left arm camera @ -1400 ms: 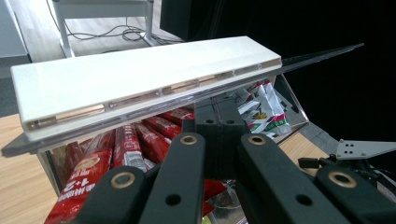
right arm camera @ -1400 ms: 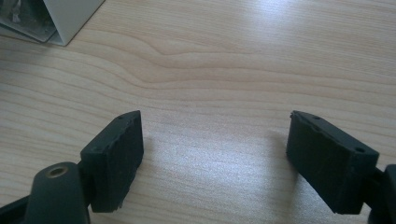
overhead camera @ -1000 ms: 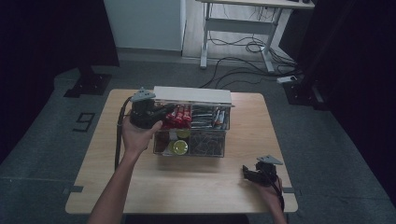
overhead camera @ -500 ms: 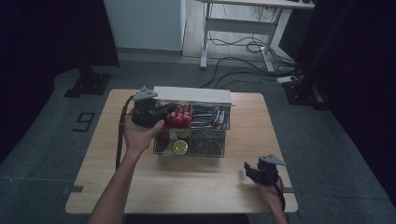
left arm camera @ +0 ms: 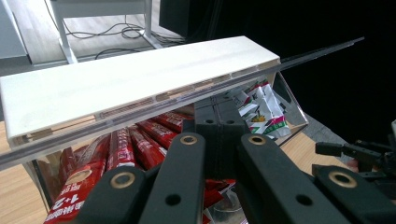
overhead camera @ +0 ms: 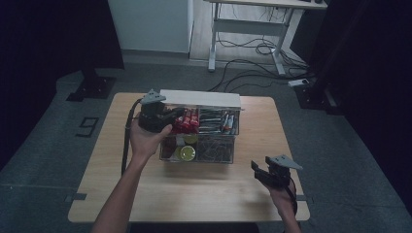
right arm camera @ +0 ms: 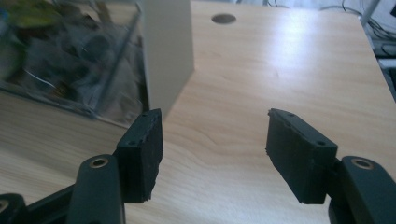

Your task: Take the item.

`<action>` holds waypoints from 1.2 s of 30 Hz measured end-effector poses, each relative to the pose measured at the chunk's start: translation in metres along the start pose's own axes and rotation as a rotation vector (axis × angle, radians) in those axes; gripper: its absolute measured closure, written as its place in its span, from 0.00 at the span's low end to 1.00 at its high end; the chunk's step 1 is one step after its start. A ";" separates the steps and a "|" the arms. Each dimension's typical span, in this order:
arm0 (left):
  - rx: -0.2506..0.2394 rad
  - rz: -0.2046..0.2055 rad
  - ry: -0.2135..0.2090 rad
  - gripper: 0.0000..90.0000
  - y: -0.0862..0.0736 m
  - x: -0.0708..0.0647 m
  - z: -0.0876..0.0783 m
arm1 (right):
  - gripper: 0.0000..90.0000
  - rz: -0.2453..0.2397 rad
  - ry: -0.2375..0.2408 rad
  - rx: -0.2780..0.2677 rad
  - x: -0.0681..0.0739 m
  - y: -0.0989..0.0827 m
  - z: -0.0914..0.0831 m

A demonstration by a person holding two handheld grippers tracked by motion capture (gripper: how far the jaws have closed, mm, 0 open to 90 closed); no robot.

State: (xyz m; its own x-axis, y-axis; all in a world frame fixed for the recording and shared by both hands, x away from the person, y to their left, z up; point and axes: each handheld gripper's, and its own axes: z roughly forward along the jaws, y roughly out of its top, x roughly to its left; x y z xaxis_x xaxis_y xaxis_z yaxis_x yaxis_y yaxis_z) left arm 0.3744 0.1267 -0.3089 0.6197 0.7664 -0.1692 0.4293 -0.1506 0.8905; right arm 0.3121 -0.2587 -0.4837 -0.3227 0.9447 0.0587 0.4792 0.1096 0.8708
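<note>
Since the earlier frames, our right gripper (overhead camera: 265, 171) has lifted a little off the front right corner of the table (overhead camera: 209, 194), and its jaws have just been closing partway with nothing between them; our left gripper (overhead camera: 171, 116) has not shifted. We hold it over the left rear compartment of the clear organiser box (overhead camera: 197, 130), which stands mid-table, and its jaws are pressed together among the red sachets (overhead camera: 186, 121); whether they actually pinch one we cannot tell. We judge the work to be early or midway: the box's hinged lid (overhead camera: 200, 98) stands open and a sachet seems about to be drawn out, but nothing lies on the table yet. From the high view we get the layout: four compartments, with a yellow-green round thing (overhead camera: 186, 153) at the front left. Our left gripper view adds the white lid edge (left arm camera: 140, 79) overhead, the sachets' print (left arm camera: 112, 154) and green-and-white packets (left arm camera: 261, 109) beyond. Our right gripper view shows its spread pads (right arm camera: 140, 154) over bare wood.
</note>
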 end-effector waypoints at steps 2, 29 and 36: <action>0.000 0.000 -0.002 1.00 0.000 0.000 0.000 | 0.41 -0.006 0.010 -0.015 0.003 0.006 -0.003; 0.004 0.006 -0.014 1.00 0.003 -0.003 0.001 | 0.51 -0.073 0.159 -0.114 0.032 0.086 -0.024; 0.004 0.007 -0.014 1.00 0.004 -0.004 0.001 | 0.53 -0.086 0.167 -0.119 0.035 0.097 -0.020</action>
State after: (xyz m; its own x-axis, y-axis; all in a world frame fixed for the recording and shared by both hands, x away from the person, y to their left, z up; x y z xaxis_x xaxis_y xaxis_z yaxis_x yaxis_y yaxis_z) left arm 0.3746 0.1225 -0.3057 0.6319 0.7563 -0.1695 0.4275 -0.1577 0.8901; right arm 0.3308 -0.2211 -0.3876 -0.4939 0.8679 0.0535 0.3478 0.1408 0.9270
